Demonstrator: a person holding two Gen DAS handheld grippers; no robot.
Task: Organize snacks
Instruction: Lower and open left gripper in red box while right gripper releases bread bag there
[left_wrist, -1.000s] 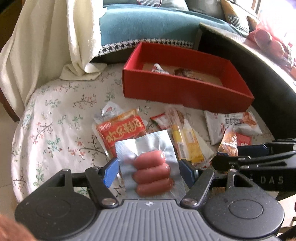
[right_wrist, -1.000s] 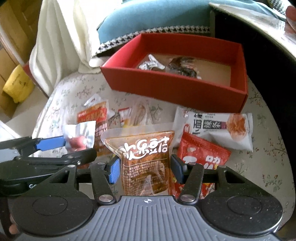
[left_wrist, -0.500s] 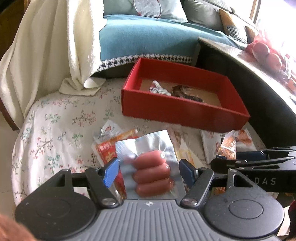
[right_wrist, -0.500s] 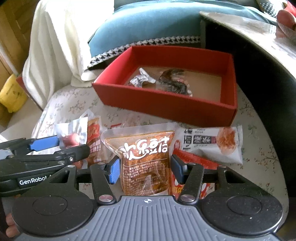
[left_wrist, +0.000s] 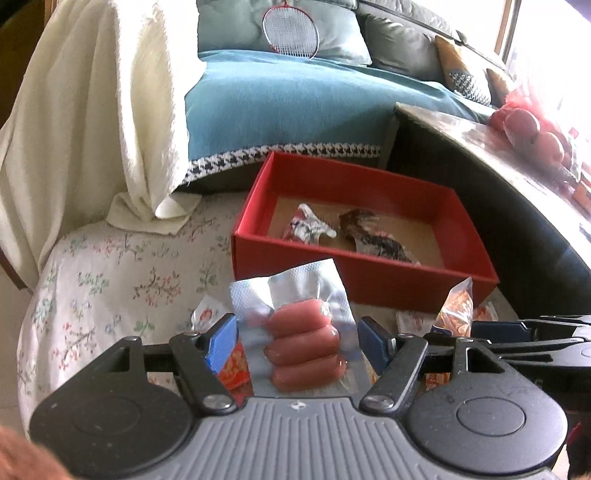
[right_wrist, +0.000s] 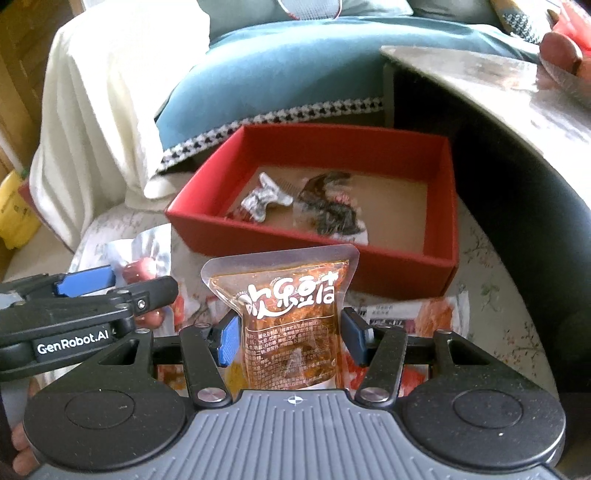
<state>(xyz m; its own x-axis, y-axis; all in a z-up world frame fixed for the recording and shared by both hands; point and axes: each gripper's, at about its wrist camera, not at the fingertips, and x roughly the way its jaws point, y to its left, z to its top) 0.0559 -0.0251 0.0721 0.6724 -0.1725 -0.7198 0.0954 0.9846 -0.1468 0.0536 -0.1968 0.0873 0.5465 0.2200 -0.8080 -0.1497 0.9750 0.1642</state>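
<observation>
My left gripper (left_wrist: 297, 345) is shut on a silver vacuum pack of pink sausages (left_wrist: 301, 347) and holds it above the table, short of the red box (left_wrist: 354, 271). My right gripper (right_wrist: 290, 336) is shut on an orange-brown snack pouch (right_wrist: 291, 314) with white lettering, also lifted in front of the red box (right_wrist: 303, 251). The box holds a silver wrapper (right_wrist: 264, 199) and a dark snack pack (right_wrist: 330, 212). Each gripper shows at the edge of the other's view.
Several snack packs lie on the floral tablecloth (left_wrist: 103, 280) below the grippers. A dark curved table (left_wrist: 517, 206) stands at the right. A white cloth (left_wrist: 92, 122) and a blue sofa cushion (left_wrist: 288, 107) are behind the box.
Both grippers have risen and moved toward the red box with their packs still held. The loose snacks on the cloth have dropped lower in both views.
</observation>
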